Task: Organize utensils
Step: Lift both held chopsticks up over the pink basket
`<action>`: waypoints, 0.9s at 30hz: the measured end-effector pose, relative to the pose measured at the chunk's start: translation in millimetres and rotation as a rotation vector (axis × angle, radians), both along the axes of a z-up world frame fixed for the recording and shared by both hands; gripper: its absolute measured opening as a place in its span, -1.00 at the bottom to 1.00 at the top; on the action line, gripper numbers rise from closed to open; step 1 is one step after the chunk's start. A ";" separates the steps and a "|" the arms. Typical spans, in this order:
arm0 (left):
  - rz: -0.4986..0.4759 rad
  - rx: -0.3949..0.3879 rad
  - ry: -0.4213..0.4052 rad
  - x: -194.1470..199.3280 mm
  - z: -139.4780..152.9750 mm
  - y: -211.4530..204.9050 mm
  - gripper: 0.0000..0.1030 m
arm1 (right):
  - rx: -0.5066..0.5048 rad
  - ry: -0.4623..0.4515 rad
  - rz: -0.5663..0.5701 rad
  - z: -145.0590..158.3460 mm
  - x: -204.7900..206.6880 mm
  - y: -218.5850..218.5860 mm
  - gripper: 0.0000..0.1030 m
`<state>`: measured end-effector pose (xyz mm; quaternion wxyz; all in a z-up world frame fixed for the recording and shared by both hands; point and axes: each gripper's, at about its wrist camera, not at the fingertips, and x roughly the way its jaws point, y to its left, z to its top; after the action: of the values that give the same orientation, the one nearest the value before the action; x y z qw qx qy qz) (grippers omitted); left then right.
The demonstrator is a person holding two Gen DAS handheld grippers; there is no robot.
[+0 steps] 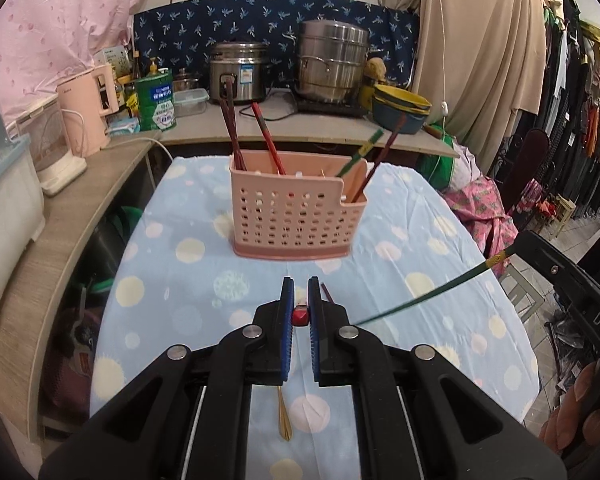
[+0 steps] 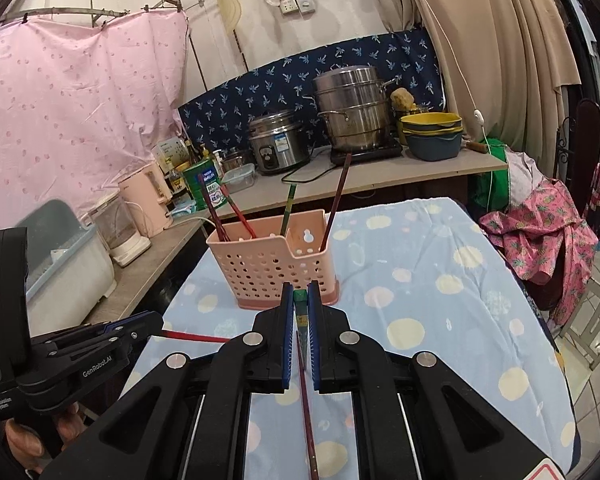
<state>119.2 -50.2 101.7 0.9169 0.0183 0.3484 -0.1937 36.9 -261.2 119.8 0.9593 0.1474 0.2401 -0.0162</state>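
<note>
A pink perforated utensil holder [image 1: 294, 216] stands on the dotted blue tablecloth [image 1: 204, 264] with several red, brown and green chopsticks in it; it also shows in the right wrist view [image 2: 274, 266]. My left gripper [image 1: 300, 292] is shut on a red chopstick [image 1: 300, 316], seen end-on, and it shows from the side in the right wrist view [image 2: 156, 326]. My right gripper [image 2: 300, 296] is shut on a green chopstick [image 2: 300, 300], which crosses the left wrist view [image 1: 432, 292]. A brown chopstick [image 2: 306, 404] and a gold spoon [image 1: 284, 420] lie on the cloth below the grippers.
A counter behind the table holds a rice cooker [image 1: 238, 72], a steel steamer pot [image 1: 332, 64], stacked bowls [image 1: 400, 108], a green tin [image 1: 156, 100] and a pink kettle [image 1: 90, 112]. A wooden shelf [image 1: 60, 216] runs along the left. Clothes hang at the right.
</note>
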 end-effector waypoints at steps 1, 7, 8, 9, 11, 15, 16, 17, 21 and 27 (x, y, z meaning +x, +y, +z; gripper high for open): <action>0.003 -0.003 -0.008 2.7 3.6 0.6 -0.87 | -0.003 -0.009 -0.001 3.4 2.2 -0.7 -0.87; 0.017 -0.041 -0.052 20.9 27.7 6.9 -0.87 | 0.006 -0.066 -0.006 24.3 20.4 -4.4 -0.87; 0.017 -0.050 -0.062 24.4 33.5 7.8 -0.87 | 0.009 -0.077 -0.007 28.1 24.4 -5.0 -0.87; 0.017 -0.058 -0.071 26.4 38.5 7.9 -0.87 | 0.013 -0.085 -0.007 31.5 27.5 -4.9 -0.87; 0.020 -0.078 -0.088 33.5 51.3 8.6 -0.87 | 0.025 -0.111 -0.006 40.6 34.9 -6.3 -0.87; 0.025 -0.105 -0.154 43.5 79.3 7.4 -0.87 | 0.044 -0.185 -0.005 63.7 48.9 -8.8 -0.87; 0.027 -0.110 -0.173 46.3 86.7 6.9 -0.87 | 0.043 -0.202 -0.007 68.9 51.7 -8.3 -0.87; 0.031 -0.114 -0.189 50.1 93.2 6.4 -0.87 | 0.041 -0.223 -0.011 75.4 55.9 -8.3 -0.87; 0.047 -0.141 -0.244 69.4 120.2 2.8 -0.87 | 0.047 -0.292 -0.025 94.6 73.2 -11.9 -0.87; 0.050 -0.173 -0.342 92.9 158.5 -5.0 -0.87 | 0.054 -0.344 -0.035 112.5 109.7 -16.7 -0.87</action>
<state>212.2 -55.2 260.2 0.9655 -0.0365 0.1698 -0.1940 146.6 -277.9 232.2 0.9816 0.1779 0.0701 -0.0008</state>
